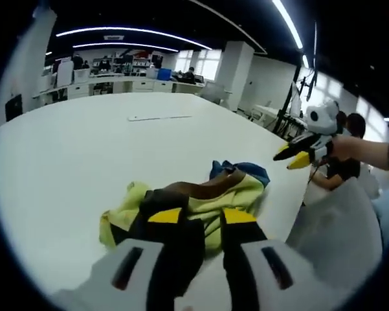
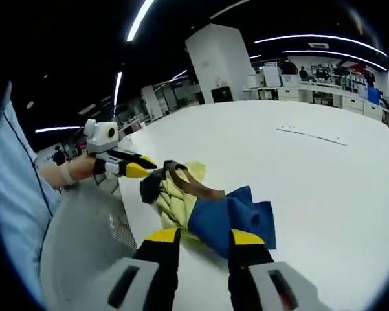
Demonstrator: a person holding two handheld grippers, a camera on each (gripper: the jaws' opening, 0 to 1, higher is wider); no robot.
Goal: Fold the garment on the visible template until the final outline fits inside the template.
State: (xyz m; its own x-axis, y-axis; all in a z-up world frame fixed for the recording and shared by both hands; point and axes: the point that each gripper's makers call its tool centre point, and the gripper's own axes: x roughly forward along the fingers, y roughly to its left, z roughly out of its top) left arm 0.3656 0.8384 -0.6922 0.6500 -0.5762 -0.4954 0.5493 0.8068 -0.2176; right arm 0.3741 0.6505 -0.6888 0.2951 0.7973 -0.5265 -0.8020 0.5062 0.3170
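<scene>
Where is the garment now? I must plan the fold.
The crumpled garment lies near the white table's edge, just ahead of the left gripper.

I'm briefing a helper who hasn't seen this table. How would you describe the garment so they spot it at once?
On the big white table, near its edge closest to the person, lies a crumpled garment. It is pale yellow with a blue part and a brown band, the only coloured heap on the white surface.

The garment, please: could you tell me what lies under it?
The garment lies crumpled on the white table, which shows all around it. Anything directly beneath is covered by the cloth; no template outline can be seen there.
</scene>
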